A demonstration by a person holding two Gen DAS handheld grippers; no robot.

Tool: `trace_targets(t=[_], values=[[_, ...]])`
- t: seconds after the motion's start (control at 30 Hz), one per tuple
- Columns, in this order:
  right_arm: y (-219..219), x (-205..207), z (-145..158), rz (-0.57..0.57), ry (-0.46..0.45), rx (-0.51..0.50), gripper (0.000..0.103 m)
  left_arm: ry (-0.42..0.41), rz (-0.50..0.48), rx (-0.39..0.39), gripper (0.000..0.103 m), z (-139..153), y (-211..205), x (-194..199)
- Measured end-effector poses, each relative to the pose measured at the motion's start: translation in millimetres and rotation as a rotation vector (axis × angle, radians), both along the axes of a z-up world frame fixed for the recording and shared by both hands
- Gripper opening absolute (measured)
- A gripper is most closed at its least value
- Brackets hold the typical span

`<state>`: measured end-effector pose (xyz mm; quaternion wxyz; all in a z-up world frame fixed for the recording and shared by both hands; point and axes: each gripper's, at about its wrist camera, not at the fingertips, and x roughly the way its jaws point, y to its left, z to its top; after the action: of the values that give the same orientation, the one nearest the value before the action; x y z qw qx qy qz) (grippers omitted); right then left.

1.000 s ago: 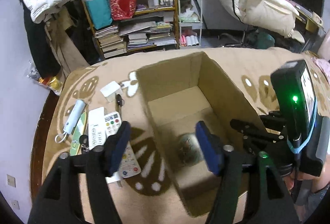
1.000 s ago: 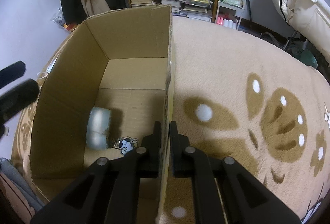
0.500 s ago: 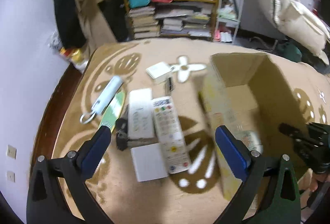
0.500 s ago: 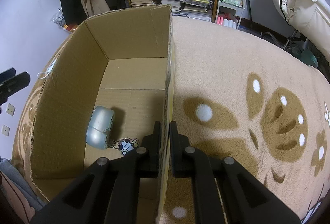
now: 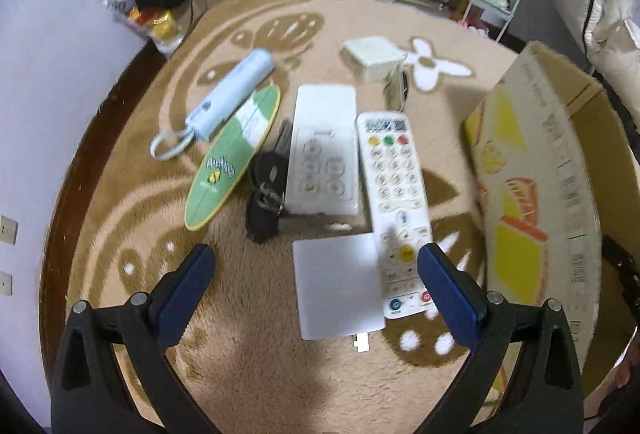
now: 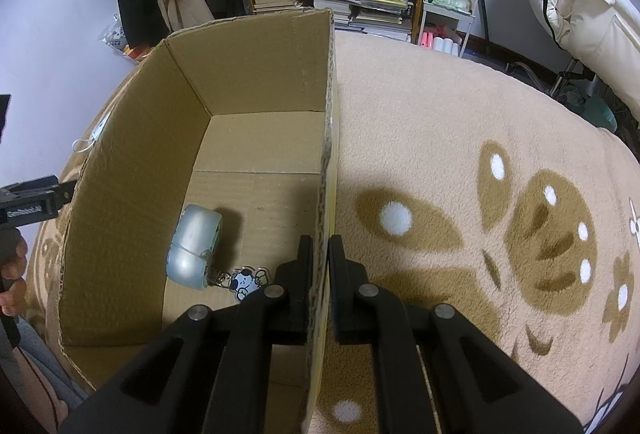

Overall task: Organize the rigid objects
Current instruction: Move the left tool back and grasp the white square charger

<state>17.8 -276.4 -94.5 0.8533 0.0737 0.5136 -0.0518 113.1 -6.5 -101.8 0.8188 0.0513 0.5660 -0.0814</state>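
Your left tool (image 5: 316,274) hangs released, jaws spread wide and empty, pointing steeply down at the patterned rug (image 5: 248,374). Reading from the left, a pale blue case with a loop (image 5: 224,98) lies beside a green surfboard-shaped piece (image 5: 232,158), then a dark bundle of keys (image 5: 264,194), a white flat remote (image 5: 324,150) and a white remote with coloured buttons (image 5: 396,206). Directly between your blue pads sits a white card-like slab (image 5: 336,286), its right edge touching or overlapping the buttoned remote. Both remotes run lengthwise away from you, so your jaws already straddle their narrow width. This hand looks much the nearer to the loose things. Further right stands the cardboard box (image 6: 256,82), and your right tool (image 6: 320,282) is clenched on its right wall, steadying it. Inside lies a silvery rounded case with a cartoon keychain (image 6: 196,246).
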Motion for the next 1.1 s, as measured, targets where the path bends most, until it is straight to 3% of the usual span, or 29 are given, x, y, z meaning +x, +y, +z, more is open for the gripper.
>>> trace_targets(t=[0.6,0.83,1.07,1.1], values=[[1,0,0,0.000,0.001,0.000,0.008,0.059,0.007,0.107,0.101,-37,-2,4],[1,0,0,0.000,0.001,-0.001,0.008,0.089,0.048,0.054,0.101,-45,7,9],[1,0,0,0.000,0.001,-0.001,0.008,0.108,0.037,-0.015,0.074,-44,6,4],[1,0,0,0.000,0.002,-0.001,0.008,0.114,0.034,-0.009,0.065,-45,5,4]])
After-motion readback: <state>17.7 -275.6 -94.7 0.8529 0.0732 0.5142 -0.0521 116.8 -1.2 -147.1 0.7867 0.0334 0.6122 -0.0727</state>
